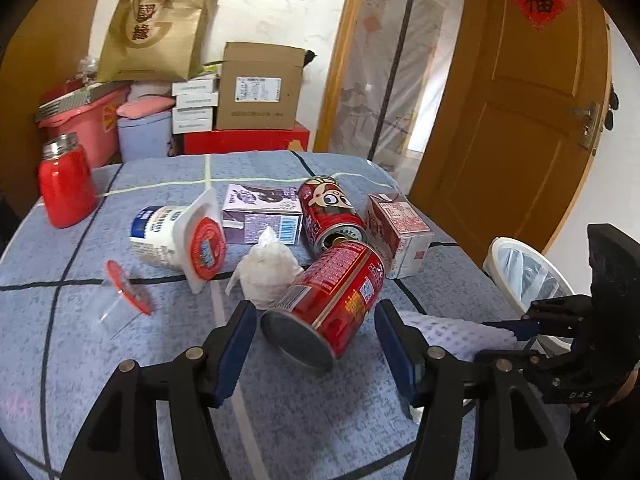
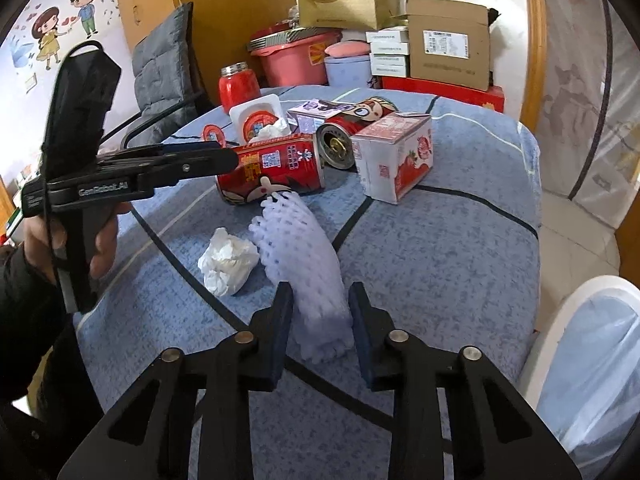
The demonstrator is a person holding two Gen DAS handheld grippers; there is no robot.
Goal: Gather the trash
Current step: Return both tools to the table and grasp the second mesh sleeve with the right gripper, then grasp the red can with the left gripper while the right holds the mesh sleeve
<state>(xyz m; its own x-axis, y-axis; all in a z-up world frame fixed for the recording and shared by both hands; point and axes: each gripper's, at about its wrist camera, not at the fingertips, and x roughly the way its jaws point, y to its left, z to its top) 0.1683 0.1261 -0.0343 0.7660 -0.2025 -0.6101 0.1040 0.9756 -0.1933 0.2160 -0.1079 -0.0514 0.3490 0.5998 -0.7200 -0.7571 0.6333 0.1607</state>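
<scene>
A red drink can (image 1: 328,308) lies on its side on the blue tablecloth (image 1: 120,360), between the wide-apart fingers of my left gripper (image 1: 314,332), which is open and does not press on it. From the right wrist view the left gripper (image 2: 230,160) reaches in from the left at that same can (image 2: 276,168). My right gripper (image 2: 320,316) is shut on the near end of a white foam net sleeve (image 2: 300,264). Seen from the left wrist, the right gripper (image 1: 516,326) holds the sleeve (image 1: 440,332) at the table's right edge. A crumpled tissue (image 2: 228,260) lies beside the sleeve.
Farther back lie a yogurt cup (image 1: 176,240), a purple carton (image 1: 264,216), a second red can (image 1: 330,216), a red-and-white carton (image 1: 400,232), another tissue wad (image 1: 268,272) and a clear lid (image 1: 124,292). A red jar (image 1: 66,184) stands far left. A lined white bin (image 2: 592,360) stands right of the table.
</scene>
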